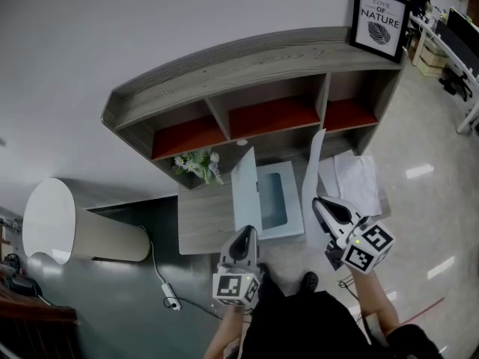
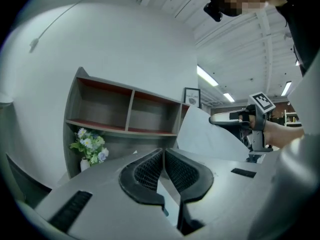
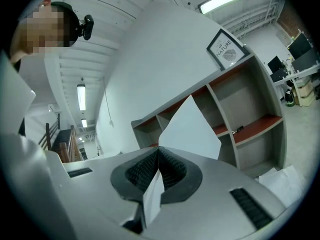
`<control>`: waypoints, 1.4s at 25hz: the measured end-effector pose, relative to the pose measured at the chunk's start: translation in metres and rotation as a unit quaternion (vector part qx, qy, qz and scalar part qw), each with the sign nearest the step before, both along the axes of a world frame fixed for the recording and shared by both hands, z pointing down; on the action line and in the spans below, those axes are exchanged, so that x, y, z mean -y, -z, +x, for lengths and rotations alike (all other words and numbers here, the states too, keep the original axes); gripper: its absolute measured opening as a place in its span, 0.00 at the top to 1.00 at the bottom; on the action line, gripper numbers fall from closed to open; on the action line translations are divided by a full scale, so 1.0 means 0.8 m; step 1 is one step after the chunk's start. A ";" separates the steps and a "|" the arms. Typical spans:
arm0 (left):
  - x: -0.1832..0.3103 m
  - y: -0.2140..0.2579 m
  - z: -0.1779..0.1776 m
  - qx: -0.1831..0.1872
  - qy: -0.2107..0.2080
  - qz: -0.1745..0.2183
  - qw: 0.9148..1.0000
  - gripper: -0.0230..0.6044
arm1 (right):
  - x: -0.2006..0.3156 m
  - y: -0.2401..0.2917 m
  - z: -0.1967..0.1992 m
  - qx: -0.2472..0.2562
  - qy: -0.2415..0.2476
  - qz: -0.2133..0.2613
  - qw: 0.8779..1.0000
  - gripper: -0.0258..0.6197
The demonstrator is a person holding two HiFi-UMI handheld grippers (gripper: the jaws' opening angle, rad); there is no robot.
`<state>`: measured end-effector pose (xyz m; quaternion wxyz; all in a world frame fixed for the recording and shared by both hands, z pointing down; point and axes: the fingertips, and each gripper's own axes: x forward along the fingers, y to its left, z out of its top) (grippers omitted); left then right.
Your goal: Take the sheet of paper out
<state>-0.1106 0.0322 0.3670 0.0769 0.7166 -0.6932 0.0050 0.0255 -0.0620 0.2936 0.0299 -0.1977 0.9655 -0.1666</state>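
The sheet of paper (image 3: 192, 126) — judged light, floppy, easily creased — is pinched at its edge by the right tool (image 3: 158, 155), the folder flap (image 1: 245, 189) by the left tool (image 2: 164, 153).

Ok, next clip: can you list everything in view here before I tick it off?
shelf unit: one, grey with red insides, behind the desk
framed print: one, black frame, on the shelf unit's right end
flowers: one bunch, white and blue, below the left compartment
folder: one, light blue, open on the desk, cover raised
sheet of paper: one, white, upright right of the folder
loose papers: several, white, desk's right end
cable: one, white, floor left of the desk
left gripper: one, grey, shut on the folder's cover
right gripper: one, grey, shut on the sheet of paper
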 end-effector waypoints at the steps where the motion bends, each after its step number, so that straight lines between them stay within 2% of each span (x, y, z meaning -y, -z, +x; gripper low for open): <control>1: 0.002 0.006 0.003 -0.001 -0.003 0.000 1.000 0.92 | -0.002 0.004 0.000 0.000 0.003 0.006 1.000 0.94; 11: 0.009 0.062 0.022 -0.039 -0.038 0.001 0.999 0.94 | -0.022 0.037 0.011 0.002 0.017 0.059 0.998 0.94; 23: 0.004 0.105 0.034 -0.031 -0.042 0.023 0.998 0.94 | -0.034 0.061 0.028 0.001 0.025 0.100 0.995 0.94; 35: 0.000 0.108 0.056 -0.013 -0.055 0.022 0.998 0.94 | -0.042 0.055 0.042 -0.004 0.025 0.104 0.994 0.94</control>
